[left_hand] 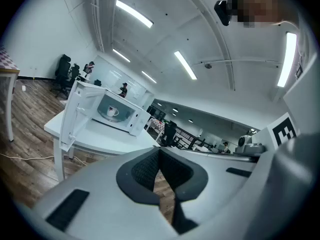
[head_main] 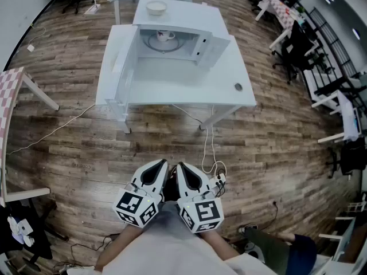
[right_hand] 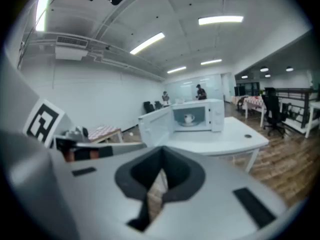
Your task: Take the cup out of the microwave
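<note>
Office with wooden floor [head_main: 275, 148]; the cup [head_main: 164, 36] is seen inside the open microwave [head_main: 183, 17] on a white table [head_main: 172, 85]. Both the left gripper [head_main: 160, 165] and right gripper [head_main: 182, 167] are held shut, empty, well apart from it. The approach is judged not yet begun; opened jaws are called for.

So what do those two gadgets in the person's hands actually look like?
The left gripper and right gripper are matching pale grey wedge-shaped shells that taper to a point, with black textured pads lining the jaws. At the back, each carries a white cube printed with black square markers. The person wears a light grey top.
</note>
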### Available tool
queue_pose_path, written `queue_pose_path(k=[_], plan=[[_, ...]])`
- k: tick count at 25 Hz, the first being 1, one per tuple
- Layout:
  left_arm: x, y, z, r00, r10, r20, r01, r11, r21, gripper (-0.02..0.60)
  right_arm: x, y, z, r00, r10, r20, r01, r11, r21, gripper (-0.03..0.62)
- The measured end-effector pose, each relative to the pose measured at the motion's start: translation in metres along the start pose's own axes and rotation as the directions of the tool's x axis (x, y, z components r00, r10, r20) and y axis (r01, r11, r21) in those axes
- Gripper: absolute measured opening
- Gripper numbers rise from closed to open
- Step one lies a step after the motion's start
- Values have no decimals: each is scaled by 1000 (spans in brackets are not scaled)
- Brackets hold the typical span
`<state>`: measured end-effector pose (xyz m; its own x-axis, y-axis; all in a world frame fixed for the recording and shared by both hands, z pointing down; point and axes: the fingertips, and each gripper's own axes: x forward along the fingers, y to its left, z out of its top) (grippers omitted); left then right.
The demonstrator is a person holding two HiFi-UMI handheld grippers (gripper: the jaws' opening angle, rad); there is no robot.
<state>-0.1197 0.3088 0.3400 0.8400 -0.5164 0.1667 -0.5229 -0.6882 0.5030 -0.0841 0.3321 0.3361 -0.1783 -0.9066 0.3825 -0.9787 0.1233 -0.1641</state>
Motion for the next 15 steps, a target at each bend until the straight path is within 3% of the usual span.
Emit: queue_pose_path(k=[15], plan=[[18, -6, 7, 1000, -1, -9, 2, 998, 66, 8, 7, -3, 10, 998, 57, 26, -57, 998, 1, 21]])
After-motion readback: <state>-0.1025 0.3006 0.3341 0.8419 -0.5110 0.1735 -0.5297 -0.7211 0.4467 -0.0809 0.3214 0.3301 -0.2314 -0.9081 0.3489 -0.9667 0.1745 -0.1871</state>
